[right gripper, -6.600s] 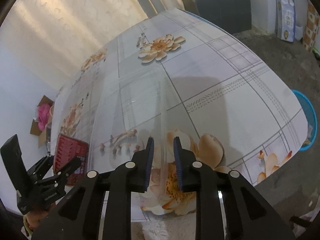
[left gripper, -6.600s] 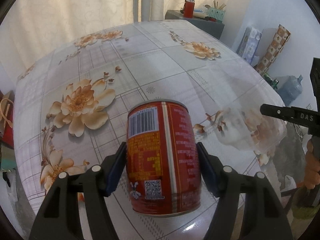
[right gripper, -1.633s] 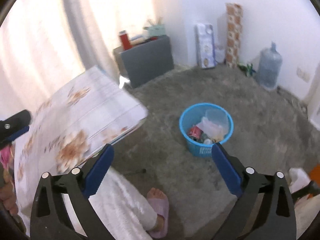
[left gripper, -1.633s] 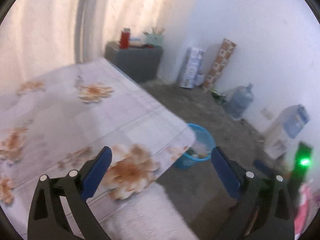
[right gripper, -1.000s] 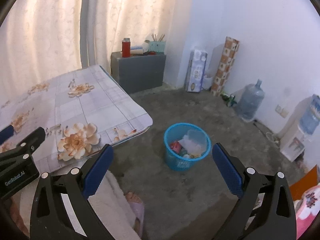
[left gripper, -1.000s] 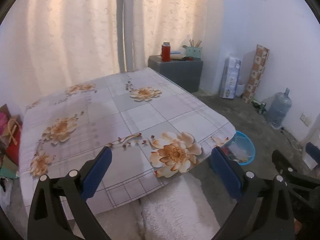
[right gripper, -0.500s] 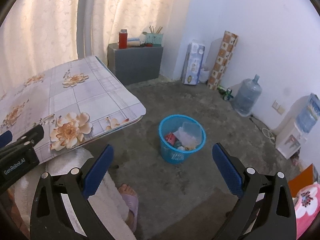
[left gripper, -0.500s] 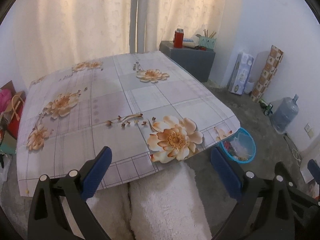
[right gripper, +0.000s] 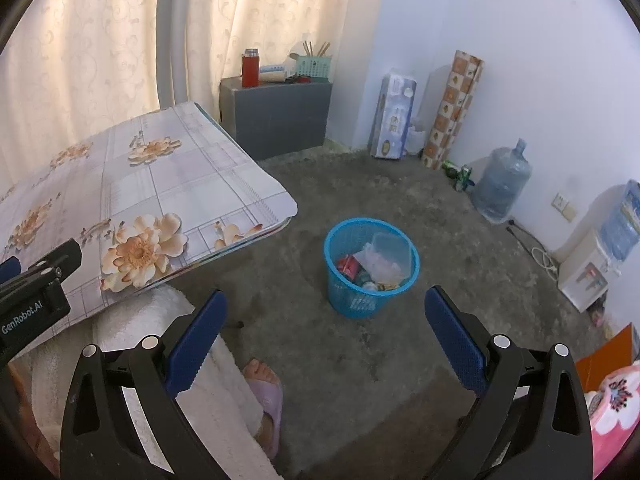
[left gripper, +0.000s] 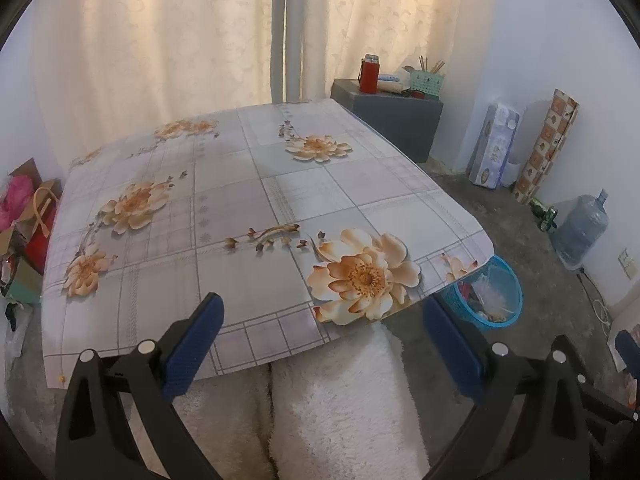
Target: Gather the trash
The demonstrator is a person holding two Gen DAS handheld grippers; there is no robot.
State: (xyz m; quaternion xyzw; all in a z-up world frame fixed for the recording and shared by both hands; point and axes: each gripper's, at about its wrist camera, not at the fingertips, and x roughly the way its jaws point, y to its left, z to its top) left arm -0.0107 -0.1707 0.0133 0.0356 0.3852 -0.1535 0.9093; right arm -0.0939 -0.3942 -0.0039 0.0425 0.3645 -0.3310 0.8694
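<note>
A blue mesh trash basket stands on the grey floor right of the table, holding a red can, a clear plastic container and other scraps. The basket also shows past the table's near right corner in the left wrist view. My left gripper is open with nothing between its blue pads, held above the floral tablecloth near its front edge. My right gripper is open, empty, high over the floor in front of the basket. The left gripper's body shows at the right wrist view's left edge.
The person's white fleecy legs and a foot in a lilac slipper are below the grippers. A grey cabinet with a red flask, a tissue pack, a patterned roll, a water jug and a dispenser line the walls.
Both grippers, earlier shut on a red can and a clear plastic item, now stand open and empty. Over the last second the views shifted only slightly; the can and plastic lie in the basket.
</note>
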